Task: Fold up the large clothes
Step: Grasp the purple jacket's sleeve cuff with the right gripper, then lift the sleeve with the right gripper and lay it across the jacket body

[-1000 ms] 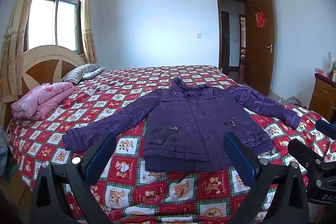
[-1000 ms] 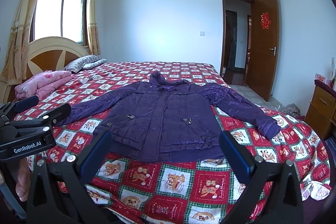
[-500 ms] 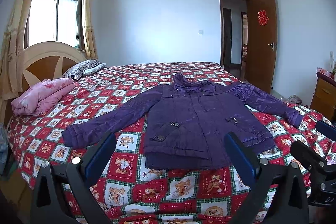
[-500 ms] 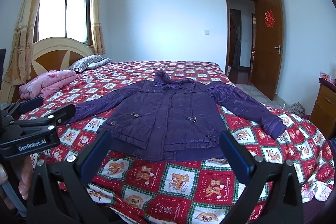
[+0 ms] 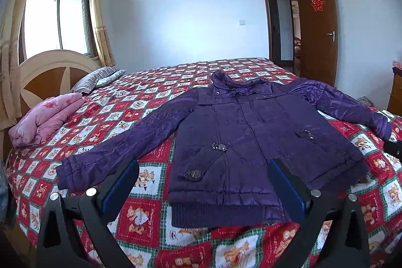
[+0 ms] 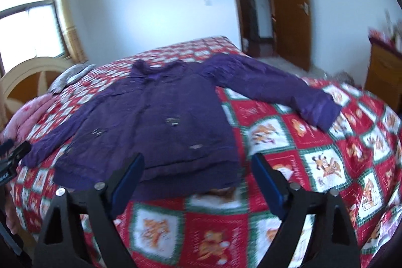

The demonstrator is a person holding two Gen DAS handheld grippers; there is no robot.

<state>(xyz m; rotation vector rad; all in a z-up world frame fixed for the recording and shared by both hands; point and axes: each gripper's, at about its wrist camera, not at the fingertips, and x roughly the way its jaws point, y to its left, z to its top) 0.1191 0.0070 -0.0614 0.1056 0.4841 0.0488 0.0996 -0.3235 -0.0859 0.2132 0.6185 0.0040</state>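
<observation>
Left wrist view: we see the purple jacket (image 5: pixel 253 142) spread flat, front up, on the bed (image 5: pixel 140 102), both sleeves stretched out to the sides. Our left gripper (image 5: pixel 203 182) hangs over the hem, fingers wide apart, pinching nothing. A pink blanket (image 5: pixel 42 119) sits folded by the headboard (image 5: pixel 47 74).

Right wrist view, blurred: our right gripper (image 6: pixel 197 173) is spread wide too, empty, above the jacket's hem (image 6: pixel 150 127). One sleeve (image 6: pixel 276 89) lies toward the open door (image 6: pixel 291 6).
</observation>
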